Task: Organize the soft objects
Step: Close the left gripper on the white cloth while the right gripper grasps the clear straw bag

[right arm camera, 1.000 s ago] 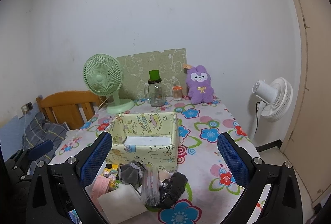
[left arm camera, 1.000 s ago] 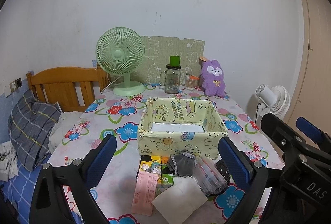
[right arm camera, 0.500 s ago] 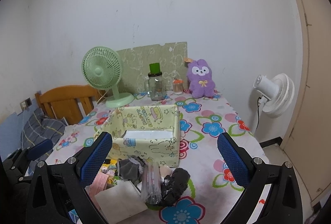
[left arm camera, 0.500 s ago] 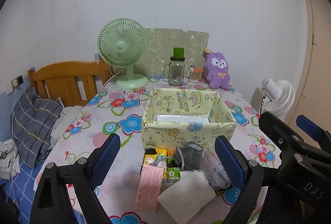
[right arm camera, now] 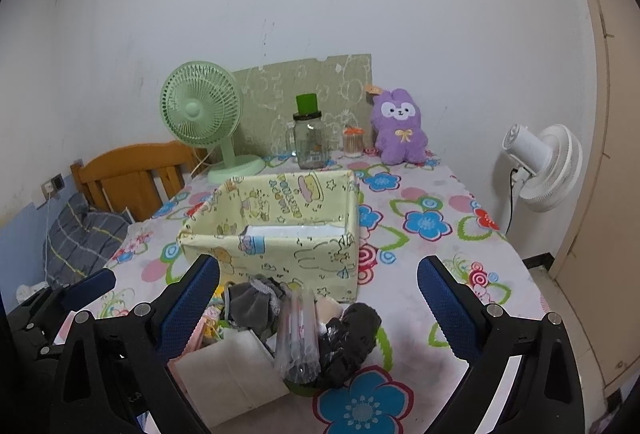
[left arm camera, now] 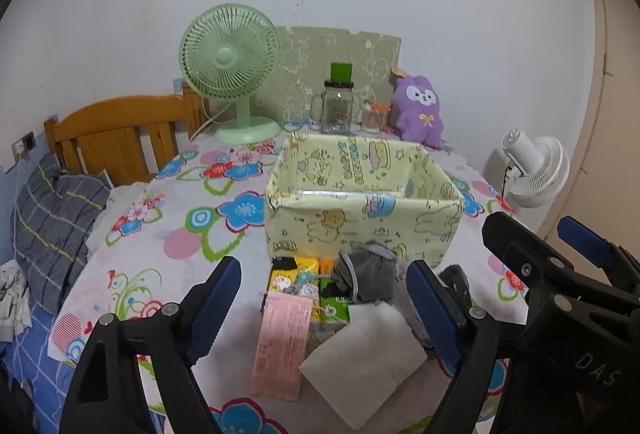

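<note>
Table (left arm camera: pixel 168 218) with a yellow box (left arm camera: pixel 362 230) and a pile of soft things just before it.
Only the right view shows the black bundle (right arm camera: pixel 350 338) and clear bag (right arm camera: pixel 298 334) whole; only the left view shows the pink slip (left arm camera: pixel 282 342) whole. Left claw (left arm camera: pixel 324 298) is wide but closing, empty, with a grey sock (left arm camera: pixel 366 274) and white cloth (left arm camera: pixel 364 358) showing between its jaws; right claw (right arm camera: pixel 318 294) is wide, empty. Bare cloth lies right of the pile, up to the table's right edge.
</note>
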`<state>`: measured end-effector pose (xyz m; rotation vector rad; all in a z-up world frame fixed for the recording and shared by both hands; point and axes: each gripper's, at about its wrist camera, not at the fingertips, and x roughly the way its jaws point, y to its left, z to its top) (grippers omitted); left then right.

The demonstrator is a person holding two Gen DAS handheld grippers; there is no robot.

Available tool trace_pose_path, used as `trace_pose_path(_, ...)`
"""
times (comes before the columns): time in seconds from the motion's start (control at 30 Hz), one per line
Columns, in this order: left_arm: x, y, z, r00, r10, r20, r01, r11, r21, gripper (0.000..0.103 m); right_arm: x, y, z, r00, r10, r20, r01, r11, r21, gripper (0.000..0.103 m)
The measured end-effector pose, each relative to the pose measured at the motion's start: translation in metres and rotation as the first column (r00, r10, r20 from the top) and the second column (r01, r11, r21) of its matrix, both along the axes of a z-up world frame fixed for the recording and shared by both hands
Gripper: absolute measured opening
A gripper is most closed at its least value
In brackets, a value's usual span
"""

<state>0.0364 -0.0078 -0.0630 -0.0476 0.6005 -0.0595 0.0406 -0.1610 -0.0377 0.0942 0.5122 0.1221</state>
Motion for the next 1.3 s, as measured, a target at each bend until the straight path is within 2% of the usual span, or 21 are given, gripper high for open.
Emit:
trace_pose_path(0.27,0.000,-0.001,-0.018,0.999,-0.030,-0.035,0.029,0.999,-0.018,0.084,0.004,0.006,-0.016,0.999,0.014,-0.039,-0.016,0.999,-0.031,0.096)
trace_pose_path(0.6,0.002,-0.006,-0.042,0.996,-0.047,-0.079,0.047,0.999,-0.002,0.083,0.008,0.010,-0.040,0.994,0.025,-0.103,-0.030,0.998,-0.054,0.093)
trace_pose_path(0.83,0.007,-0.008,-0.056,0.992,-0.057,-0.115,0.056,0.998,-0.007,0.079,0.015,0.016,-0.054,0.989,0.036,-0.142,-0.046,0.997,-0.066,0.089)
trace_pose_path(0.9,0.009,-0.008,-0.059,0.991,-0.053,-0.126,0.053,0.999,-0.010,0.074,0.016,0.017,-0.057,0.988,0.036,-0.152,-0.047,0.997,-0.066,0.086)
trace_pose_path(0.97,0.010,-0.008,-0.061,0.990,-0.052,-0.135,0.050,0.999,-0.014,0.061,0.019,0.017,-0.061,0.986,0.037,-0.164,-0.049,0.997,-0.065,0.084)
trace_pose_path(1.0,0.011,-0.008,-0.063,0.988,-0.052,-0.143,0.049,0.999,-0.022,0.051,0.020,0.018,-0.062,0.985,0.039,-0.169,-0.050,0.997,-0.065,0.083)
trace_pose_path(1.1,0.013,-0.007,-0.066,0.986,-0.066,-0.156,0.059,0.997,-0.046,0.046,0.022,0.018,-0.065,0.983,0.046,-0.179,-0.057,0.997,-0.058,0.079)
trace_pose_path(1.3,0.014,-0.009,-0.067,0.985,-0.074,-0.155,0.069,0.997,-0.040,0.037,0.028,0.019,-0.072,0.977,0.058,-0.204,-0.068,0.997,-0.041,0.068)
